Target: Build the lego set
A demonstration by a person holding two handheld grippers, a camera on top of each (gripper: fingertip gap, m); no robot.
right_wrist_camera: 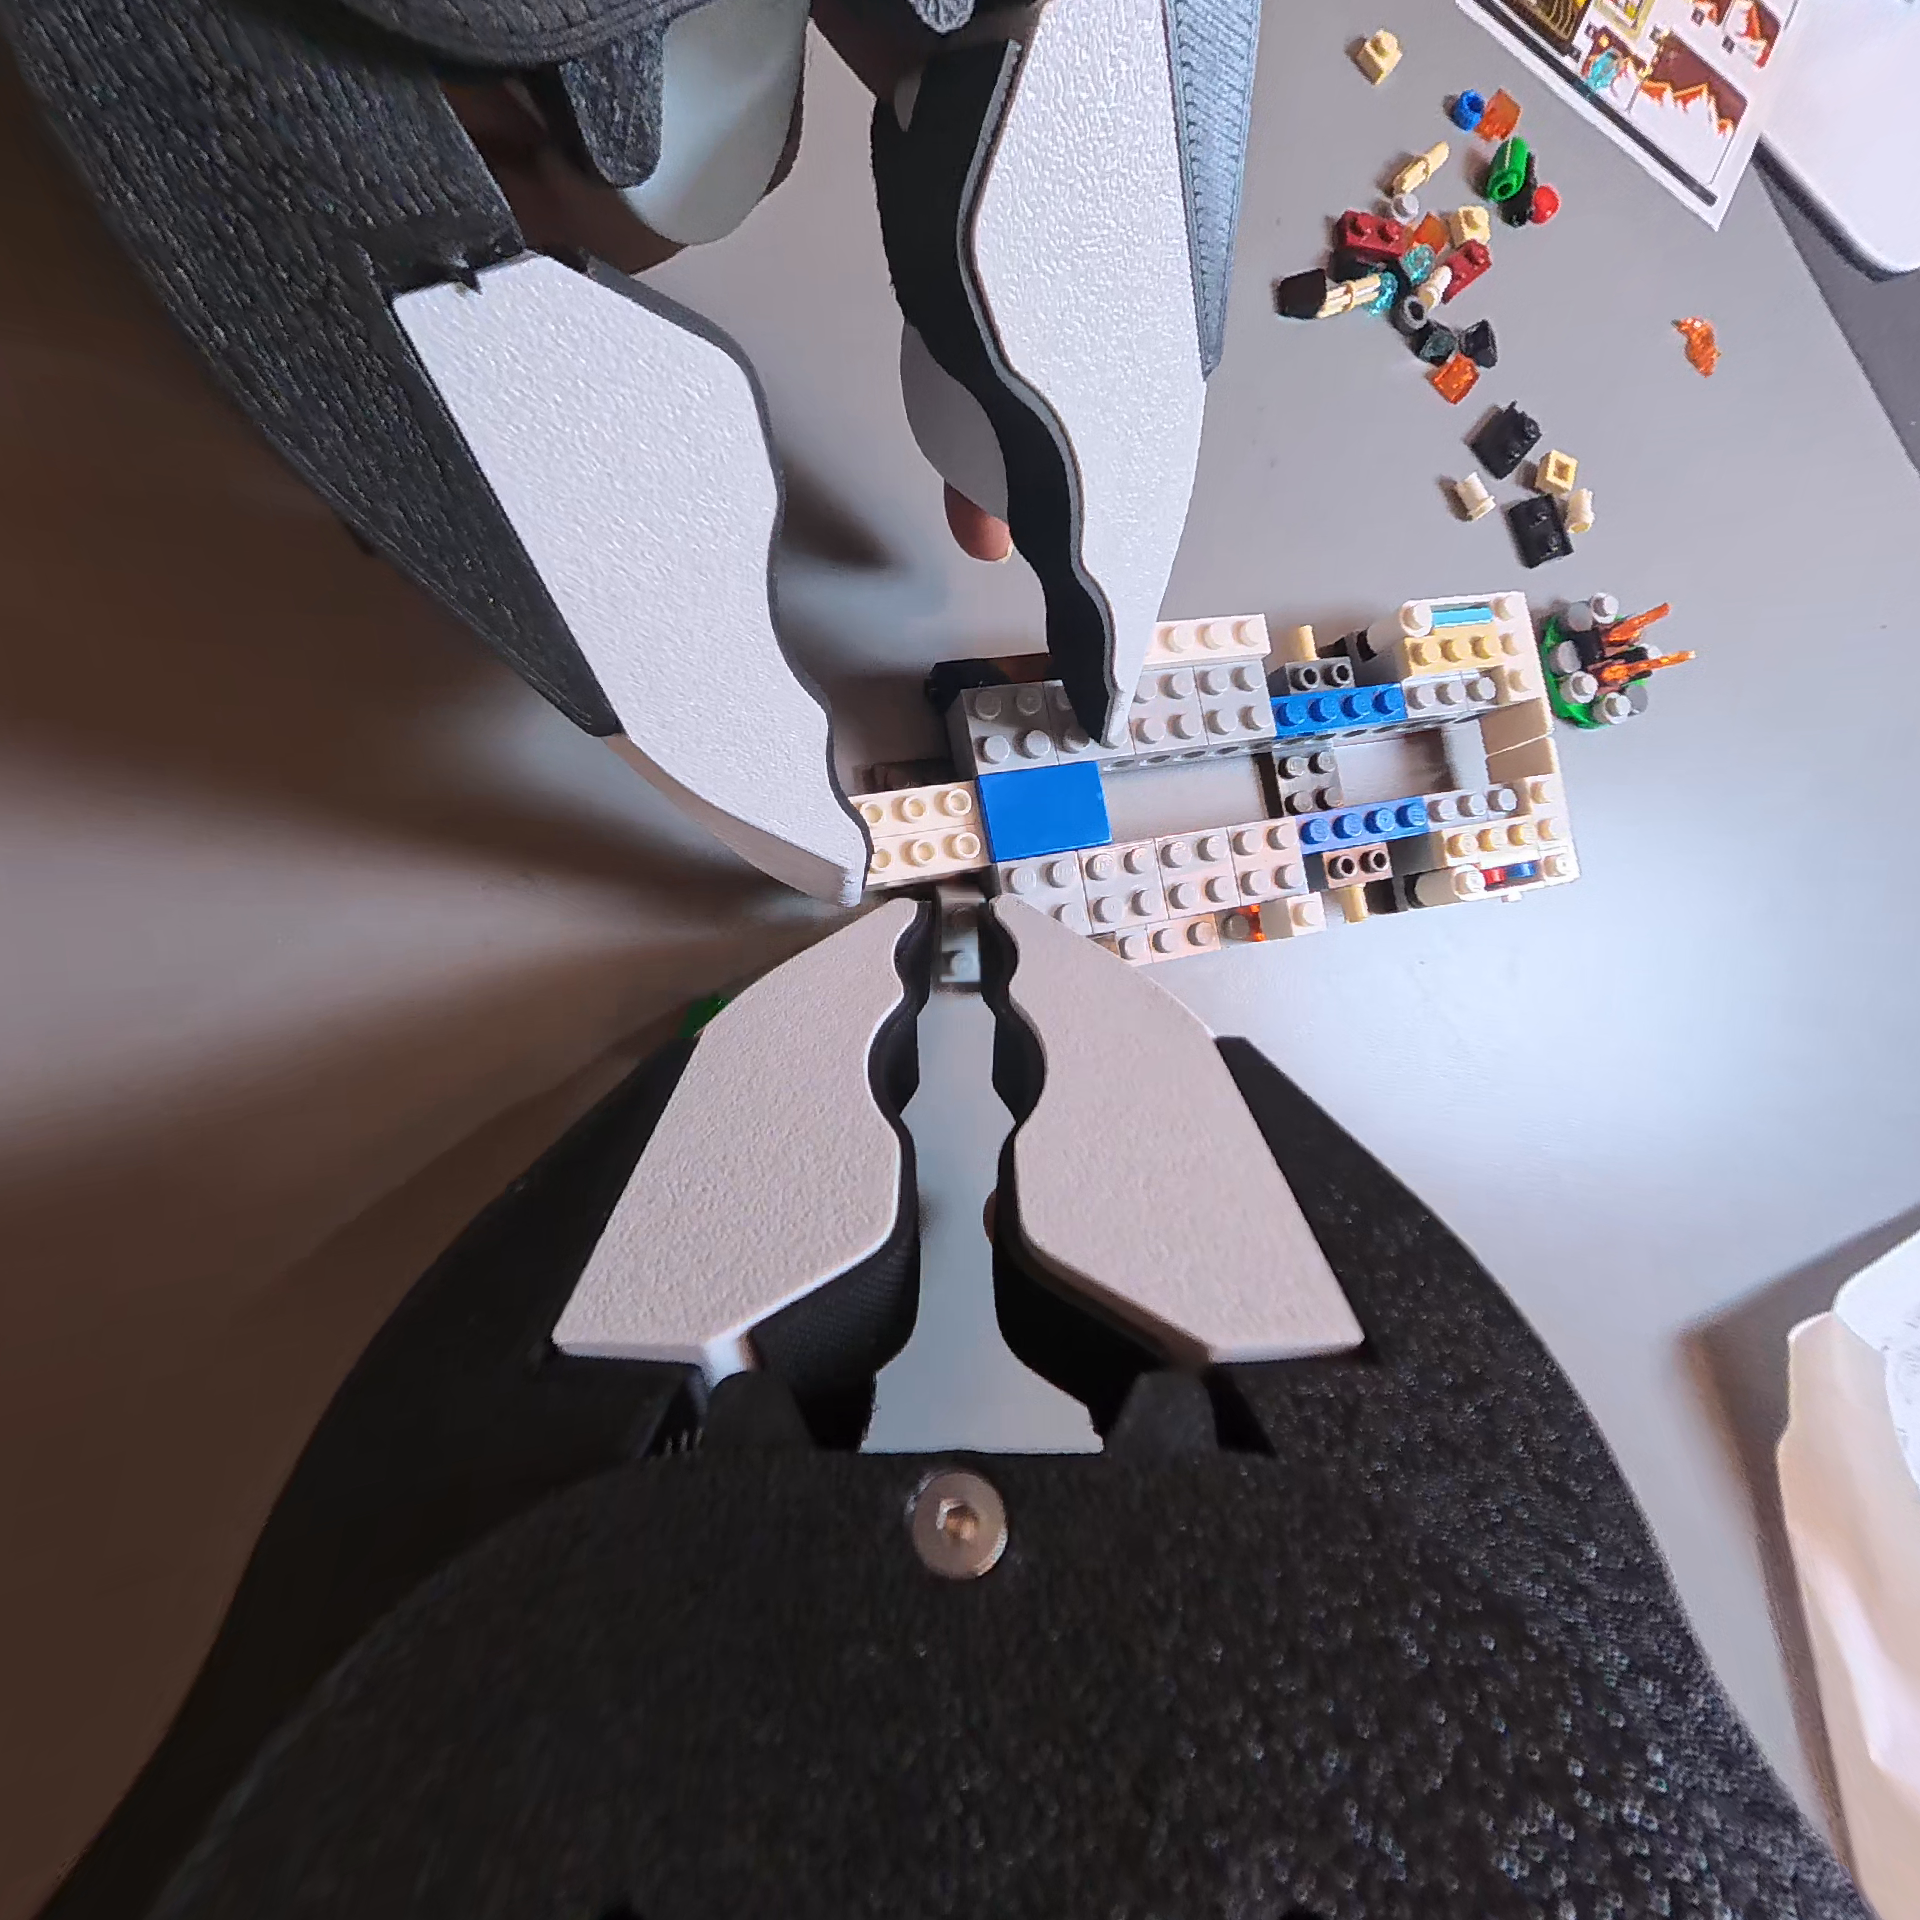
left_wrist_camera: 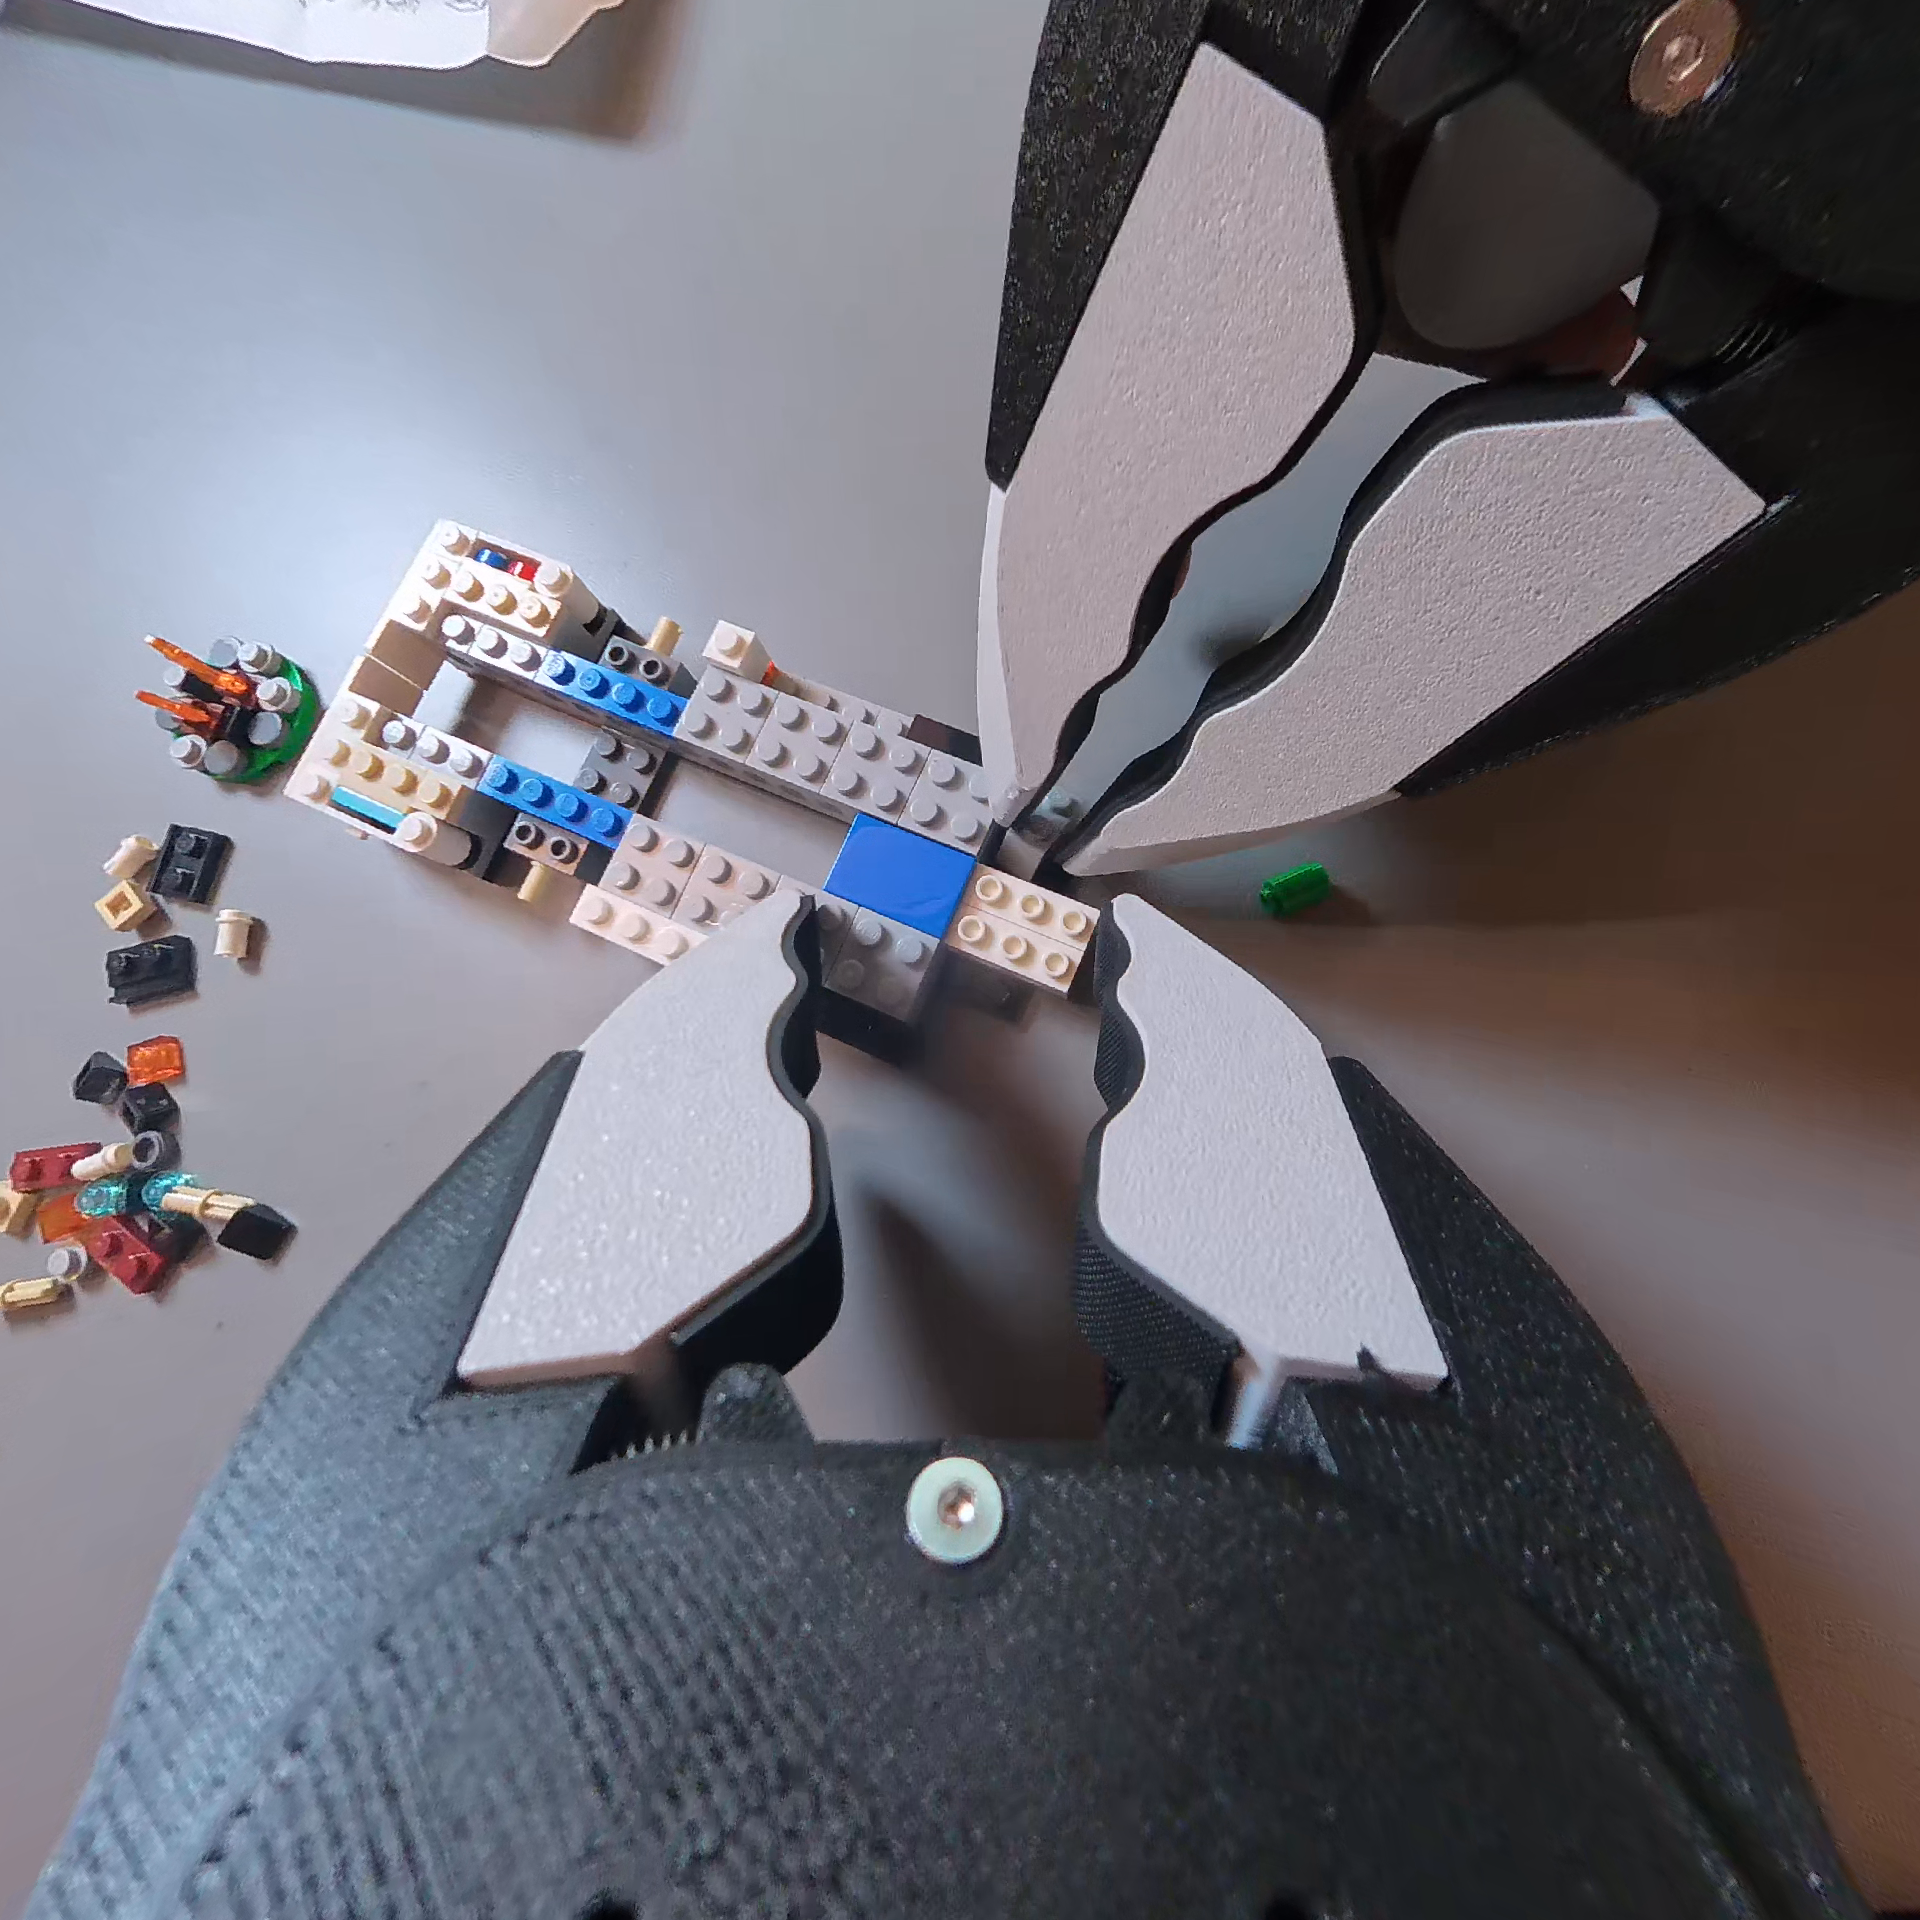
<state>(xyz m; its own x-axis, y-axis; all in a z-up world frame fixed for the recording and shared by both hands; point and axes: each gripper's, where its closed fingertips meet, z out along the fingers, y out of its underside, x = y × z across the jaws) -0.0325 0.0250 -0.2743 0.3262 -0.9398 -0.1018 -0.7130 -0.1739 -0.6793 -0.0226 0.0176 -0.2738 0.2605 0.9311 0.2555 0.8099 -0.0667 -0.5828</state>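
A long brick model (left_wrist_camera: 810, 743) of grey, blue and cream bricks lies flat on the grey table (left_wrist_camera: 520, 312). My left gripper (left_wrist_camera: 956, 914) is set wide across the model's near end. One fingertip (left_wrist_camera: 1117, 925) is against the end of the cream plates (left_wrist_camera: 1029, 930). The other fingertip (right_wrist_camera: 1101, 717) rests on the grey bricks beyond the blue tile (right_wrist_camera: 1044, 810). My right gripper (right_wrist_camera: 956, 909) is shut on a small grey brick (right_wrist_camera: 961, 951), held against the model's side beside the cream plates. The left wrist view shows the same small grey brick (left_wrist_camera: 1055, 810) in the right gripper (left_wrist_camera: 1049, 826).
Loose small pieces (left_wrist_camera: 135, 1205) lie in a pile beside the model's far end, as does a round green plate with orange flames (left_wrist_camera: 234, 707). A green stud (left_wrist_camera: 1294, 890) lies near the right gripper. A printed sheet (right_wrist_camera: 1642, 83) and white containers (right_wrist_camera: 1860, 1507) sit at the table's edges. My left and right fingertips are right by each other.
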